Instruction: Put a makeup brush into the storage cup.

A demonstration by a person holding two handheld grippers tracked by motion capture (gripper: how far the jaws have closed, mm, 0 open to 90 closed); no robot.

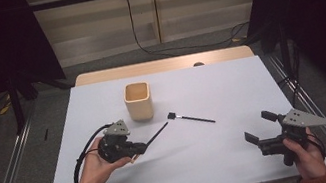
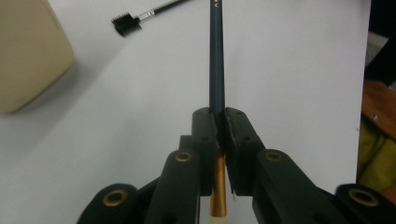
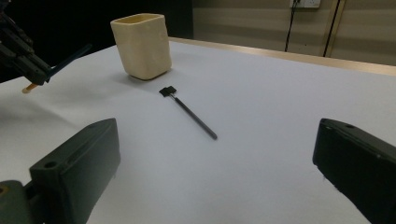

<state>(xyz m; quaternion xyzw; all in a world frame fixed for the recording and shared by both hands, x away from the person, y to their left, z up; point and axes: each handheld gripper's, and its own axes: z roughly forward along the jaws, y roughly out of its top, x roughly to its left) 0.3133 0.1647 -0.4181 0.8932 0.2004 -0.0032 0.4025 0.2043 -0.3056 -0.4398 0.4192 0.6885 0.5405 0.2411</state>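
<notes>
My left gripper [image 1: 144, 147] lower left of high view, jaws pinching dark brush [image 2: 216, 70], held above table [image 1: 224, 162]. My right gripper [image 1: 258, 129] lower right, jaws spread, nothing between. Cup [image 1: 138, 101] upper centre; comb wand [image 1: 191, 117] mid-frame, flat.

High view overhead facing forward, tool views close and low, sharing cup [image 1: 138, 101]

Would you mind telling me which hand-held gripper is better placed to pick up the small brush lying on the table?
Right, probably. The right hand-held gripper is open and empty, facing the small brush. The left hand-held gripper is shut on a dark pencil.
</notes>
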